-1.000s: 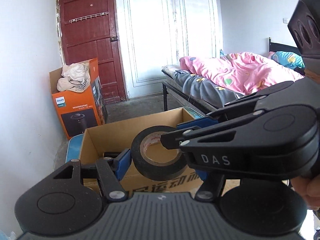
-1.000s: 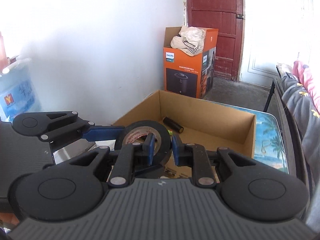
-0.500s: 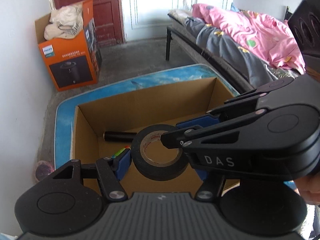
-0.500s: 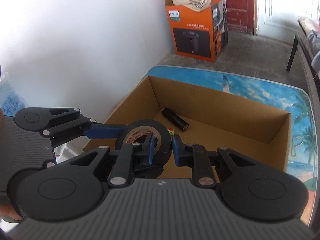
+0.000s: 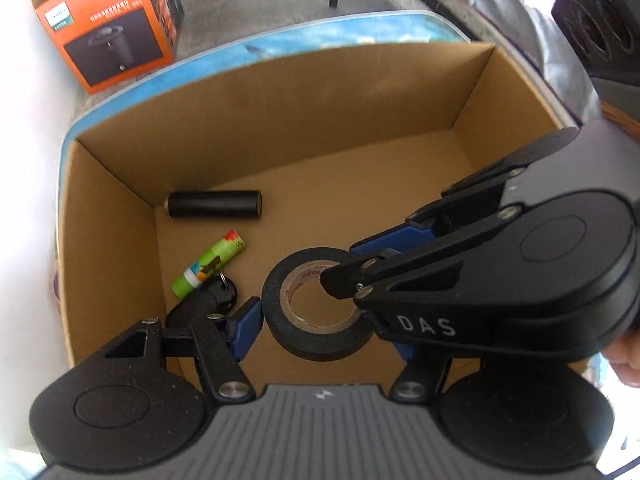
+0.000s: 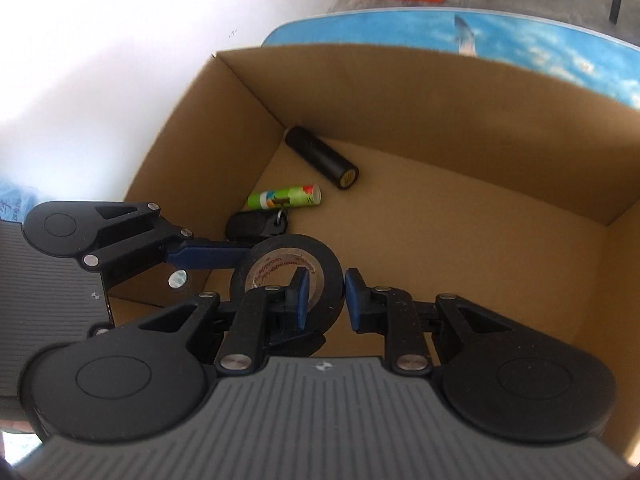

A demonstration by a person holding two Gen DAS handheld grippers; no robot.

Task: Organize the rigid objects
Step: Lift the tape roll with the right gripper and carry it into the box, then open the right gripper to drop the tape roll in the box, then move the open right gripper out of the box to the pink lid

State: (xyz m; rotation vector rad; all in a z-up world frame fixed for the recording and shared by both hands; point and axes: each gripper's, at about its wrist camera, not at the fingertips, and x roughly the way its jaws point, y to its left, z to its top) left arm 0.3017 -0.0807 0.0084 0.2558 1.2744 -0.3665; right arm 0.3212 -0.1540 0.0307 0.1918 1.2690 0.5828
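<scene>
A black tape roll [image 5: 316, 344] hangs over the inside of an open cardboard box [image 5: 280, 120]. My left gripper [image 5: 324, 320] is shut across the roll's outer width, its left pad [image 5: 246, 326] against the rim. My right gripper [image 6: 326, 298] is shut on the roll's wall [image 6: 280, 248], one finger inside the hole and one outside. It reaches in from the right in the left wrist view [image 5: 344, 268]. On the box floor lie a black cylinder [image 5: 214, 205], a green tube [image 5: 208, 262] and a small black fob [image 5: 218, 300].
The box stands on a blue sea-print table [image 6: 520, 40] against a white wall. An orange carton [image 5: 108, 32] sits on the floor beyond. Grey bedding [image 5: 500, 0] is at the upper right. A hand [image 5: 624, 364] shows at the right edge. The box floor's right half is bare [image 6: 460, 240].
Both grippers, still gripping the roll, have moved forward and tipped downward. The views swung from the room and door to looking into the box, and the roll now hangs lower over its floor.
</scene>
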